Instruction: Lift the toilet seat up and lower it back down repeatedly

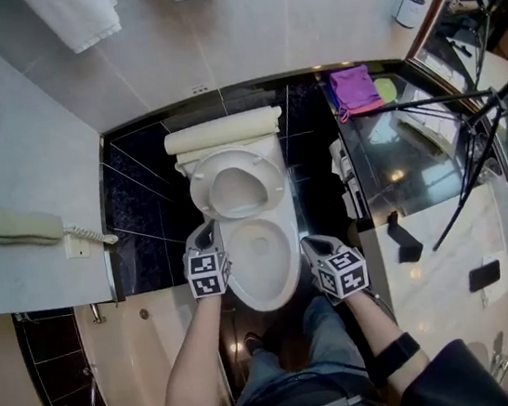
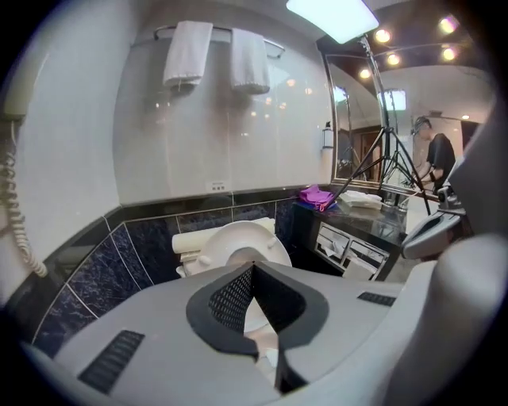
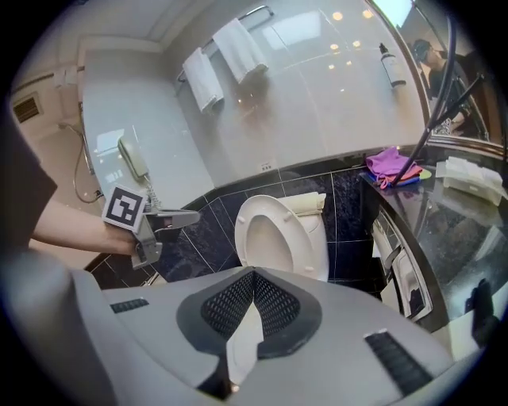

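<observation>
Nearest, two grippers flank the front of the one toilet bowl (image 1: 262,260). The left gripper (image 1: 207,239) and right gripper (image 1: 311,244) both have their jaws clenched on nothing, probably because closed tips can nudge the seat without pinching it. Beyond them the single toilet seat (image 1: 229,188) stands raised, tipped back toward the tank, so lowering it looks due next. Farthest, two white towels (image 2: 189,51) hang on the wall rail, and one phone (image 1: 21,226) sits on the left wall.

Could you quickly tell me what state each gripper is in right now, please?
Left gripper: closed, tips together, holding nothing.
Right gripper: closed, tips together, holding nothing.
</observation>
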A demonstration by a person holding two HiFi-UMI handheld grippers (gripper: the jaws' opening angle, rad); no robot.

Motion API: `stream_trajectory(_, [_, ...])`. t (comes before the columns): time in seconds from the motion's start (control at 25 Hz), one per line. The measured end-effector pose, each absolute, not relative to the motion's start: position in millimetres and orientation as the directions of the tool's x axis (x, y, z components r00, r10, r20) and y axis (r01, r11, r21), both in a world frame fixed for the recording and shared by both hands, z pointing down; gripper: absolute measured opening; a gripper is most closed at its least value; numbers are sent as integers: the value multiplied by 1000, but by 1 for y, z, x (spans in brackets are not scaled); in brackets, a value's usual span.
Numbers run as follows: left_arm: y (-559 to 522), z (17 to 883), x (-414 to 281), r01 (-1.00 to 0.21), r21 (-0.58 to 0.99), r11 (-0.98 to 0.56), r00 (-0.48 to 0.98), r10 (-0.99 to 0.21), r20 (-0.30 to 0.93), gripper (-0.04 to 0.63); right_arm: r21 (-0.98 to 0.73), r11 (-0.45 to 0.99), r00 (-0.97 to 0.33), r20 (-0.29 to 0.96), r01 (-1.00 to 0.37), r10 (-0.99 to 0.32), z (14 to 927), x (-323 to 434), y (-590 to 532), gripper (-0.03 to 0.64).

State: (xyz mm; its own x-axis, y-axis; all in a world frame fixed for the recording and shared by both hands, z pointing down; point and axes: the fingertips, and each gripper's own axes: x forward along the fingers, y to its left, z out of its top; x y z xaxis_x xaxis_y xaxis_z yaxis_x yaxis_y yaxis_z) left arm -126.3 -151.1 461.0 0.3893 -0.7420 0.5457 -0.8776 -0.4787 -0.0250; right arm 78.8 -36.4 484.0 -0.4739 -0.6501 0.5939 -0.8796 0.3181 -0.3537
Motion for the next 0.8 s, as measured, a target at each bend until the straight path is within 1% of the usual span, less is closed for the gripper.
stream_trajectory(0.32, [-73, 386, -161, -869, 13, -495, 438, -757, 485, 0, -232, 334, -405, 584, -914, -704, 436, 68, -2, 17])
stream_trajectory(0.6, [-10, 365, -194, -867, 39, -497, 458, -764, 454, 0, -167, 322, -358, 569, -932, -740, 410, 58, 31, 17])
stream_trajectory(0.8, [31, 359, -217, -872, 54, -487, 458, -769, 446, 0, -175, 298, -343, 564, -938, -751, 403, 49, 62, 17])
